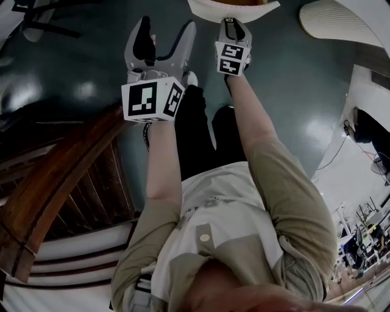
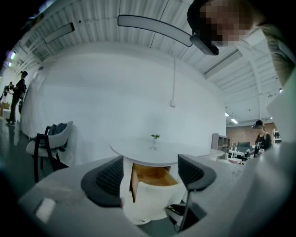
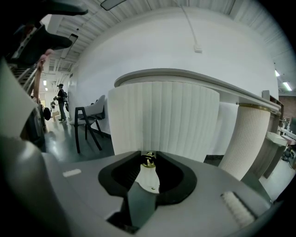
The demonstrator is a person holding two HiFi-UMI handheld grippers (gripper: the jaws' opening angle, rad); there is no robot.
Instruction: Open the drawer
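The right gripper's (image 3: 148,163) jaws are clenched on a small brass knob (image 3: 148,159), which its own view shows at 6 o'clock against the drawer's (image 3: 162,120) white ribbed front. The left gripper's (image 2: 150,178) jaws stand released, wide apart, with nothing pressed between the 2 pads. Only the left gripper view shows the drawer (image 2: 152,196) from the side: it juts out from under the round white tabletop (image 2: 157,150), its wooden inside open to sight, at 6 o'clock below a tiny plant (image 2: 155,136), with a chair (image 2: 48,141) off at 9 o'clock. The head view shows neither the knob nor the wood, but places both tools: the right gripper (image 1: 230,27) touches the drawer's pale rim (image 1: 207,9) at 12 o'clock, and the left gripper (image 1: 164,46) hangs just beside it at 11 o'clock over the dark floor (image 1: 292,91).
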